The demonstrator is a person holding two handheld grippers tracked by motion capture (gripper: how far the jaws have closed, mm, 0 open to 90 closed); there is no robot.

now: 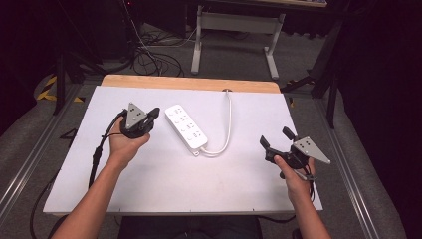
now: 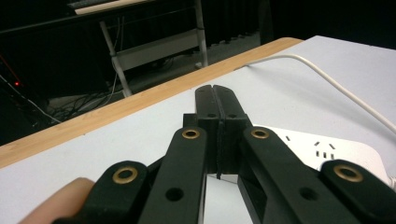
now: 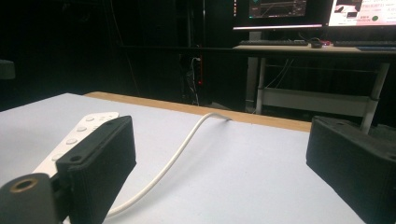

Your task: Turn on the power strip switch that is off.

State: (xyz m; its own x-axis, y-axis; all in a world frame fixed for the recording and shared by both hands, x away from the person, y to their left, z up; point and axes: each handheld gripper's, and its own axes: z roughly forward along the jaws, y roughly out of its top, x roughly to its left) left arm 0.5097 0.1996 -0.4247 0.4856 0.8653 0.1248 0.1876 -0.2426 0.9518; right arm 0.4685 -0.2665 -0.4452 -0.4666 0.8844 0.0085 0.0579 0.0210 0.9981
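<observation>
The worktop [image 1: 164, 184] was the largest thing in the high view, a white sheet over a wooden top whose bare edge showed along the 12 o'clock side. On it, a little toward 11 o'clock of the centre, lay the white power strip [image 1: 185, 129], flat and slanted, its long axis running from about 11 o'clock to 5 o'clock. Its white cord [image 1: 228, 124] left the 5 o'clock end, looped toward 3 o'clock, then ran up to a hole at the worktop's 12 o'clock edge.

The left hand-held gripper [image 1: 154, 113] sat at 9 o'clock of the strip, just beside its upper end, held in the person's left hand [image 1: 125, 144]. In the left gripper view its jaws stood pressed together with nothing between them [image 2: 216, 93], and the power strip [image 2: 327, 149] lay just beyond and below them.

The right hand-held gripper [image 1: 276, 137] was well apart from the strip, out toward 4 o'clock of it near the worktop's right edge, held in the right hand [image 1: 293, 174]. Its jaws stood wide apart and empty; in the right gripper view [image 3: 219, 154] the cord [image 3: 173, 163] passed across the gap between them, farther off on the worktop, with the power strip [image 3: 74, 140] behind the left jaw.
</observation>
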